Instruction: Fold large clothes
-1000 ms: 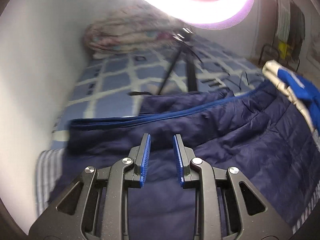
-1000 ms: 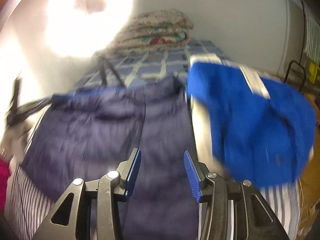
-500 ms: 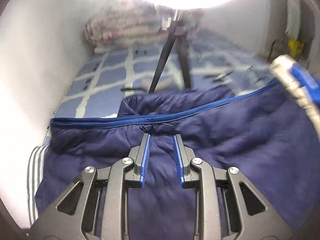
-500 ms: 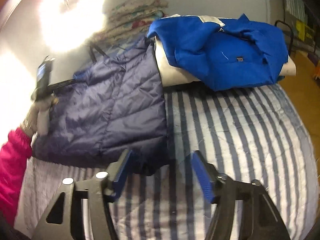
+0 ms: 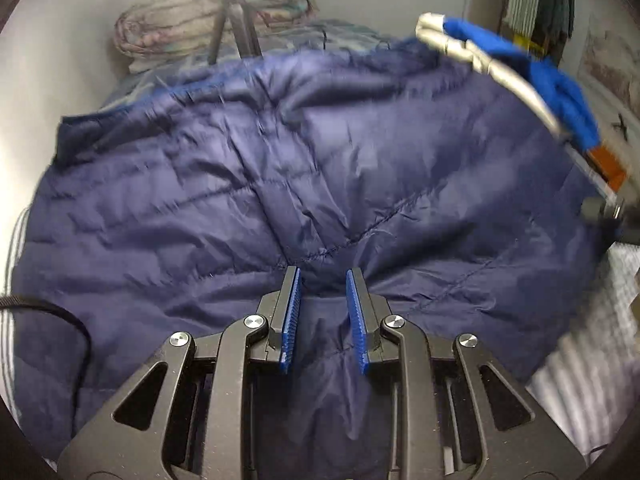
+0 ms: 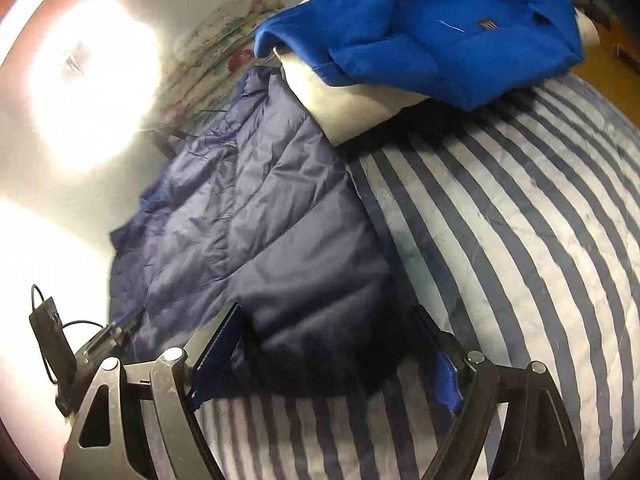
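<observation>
A navy quilted jacket lies spread on the bed and fills the left wrist view. My left gripper is low over its near edge, jaws a little apart, with a fold of navy fabric between the blue pads. In the right wrist view the same jacket lies on the striped bedsheet. My right gripper is wide open, its fingers straddling the jacket's near corner.
A folded bright blue garment rests on a white pillow at the far side, also seen in the left wrist view. A stack of floral bedding and a tripod stand near the wall. A bright lamp glares at the left.
My left gripper has dropped onto the jacket, which now fills its view. My right gripper has opened wider and moved down to the jacket's near corner.
</observation>
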A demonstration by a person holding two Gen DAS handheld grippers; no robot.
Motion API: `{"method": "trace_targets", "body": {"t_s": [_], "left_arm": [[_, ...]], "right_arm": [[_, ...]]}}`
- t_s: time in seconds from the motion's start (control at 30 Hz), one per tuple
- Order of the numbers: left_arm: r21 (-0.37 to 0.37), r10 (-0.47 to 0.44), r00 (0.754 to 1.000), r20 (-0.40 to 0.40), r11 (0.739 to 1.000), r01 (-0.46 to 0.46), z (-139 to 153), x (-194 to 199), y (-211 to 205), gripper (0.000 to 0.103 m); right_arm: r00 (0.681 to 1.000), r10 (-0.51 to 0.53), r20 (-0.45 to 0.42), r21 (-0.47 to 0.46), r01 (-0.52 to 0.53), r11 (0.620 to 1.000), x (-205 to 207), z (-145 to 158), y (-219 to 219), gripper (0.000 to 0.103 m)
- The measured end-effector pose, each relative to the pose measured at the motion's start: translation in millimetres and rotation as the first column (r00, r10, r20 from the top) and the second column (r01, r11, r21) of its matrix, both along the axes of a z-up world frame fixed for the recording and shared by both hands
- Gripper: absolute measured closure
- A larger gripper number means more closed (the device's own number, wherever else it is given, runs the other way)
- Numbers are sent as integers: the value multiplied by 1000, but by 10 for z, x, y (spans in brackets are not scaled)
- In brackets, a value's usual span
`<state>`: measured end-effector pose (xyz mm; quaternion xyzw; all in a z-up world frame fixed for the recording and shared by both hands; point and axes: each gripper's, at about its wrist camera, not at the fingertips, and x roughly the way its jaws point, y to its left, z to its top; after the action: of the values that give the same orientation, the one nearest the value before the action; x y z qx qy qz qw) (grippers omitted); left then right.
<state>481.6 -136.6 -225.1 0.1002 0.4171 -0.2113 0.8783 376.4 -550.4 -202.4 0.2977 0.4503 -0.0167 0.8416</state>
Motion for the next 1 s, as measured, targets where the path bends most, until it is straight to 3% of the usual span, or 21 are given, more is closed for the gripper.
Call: {"method": "trace_targets", "body": {"t_s": [0.13,0.17,0.3,0.4,0.53,0.7,0.83,1.0], "left_arm": [[-24,4,1000,11,1000,-3,-7,-10,42,79],[-25,10,1000,11,1000,-10,25,-25,65,79],[-89,17,998,58,996,-12,339,-256,345,79],[-149,48,995,91,988,-34,649,-460,732,79],[-208,130,986,106,973,-106,972,-619,1323,79],[-317,278,951,133,922,-225,1209,-793,2071,79],[-343,320,936,145,904,-255,1305,-881,2322,79],[-350,322,922,213,906,-236,1518,-1088,2413,79]], "right_arm": [[998,-55,-10,1,55,998,80,-70,38,17],[998,-67,1,4,67,998,86,-73,48,21],[999,-53,14,-47,53,997,142,-4,132,70],[999,-29,25,-174,33,984,198,190,281,85],[997,2,83,-313,24,949,252,562,556,89],[980,86,181,-435,1,901,219,977,956,91],[964,108,244,-451,14,892,223,1226,1172,91],[930,189,316,-496,-8,868,188,1510,1612,92]]}}
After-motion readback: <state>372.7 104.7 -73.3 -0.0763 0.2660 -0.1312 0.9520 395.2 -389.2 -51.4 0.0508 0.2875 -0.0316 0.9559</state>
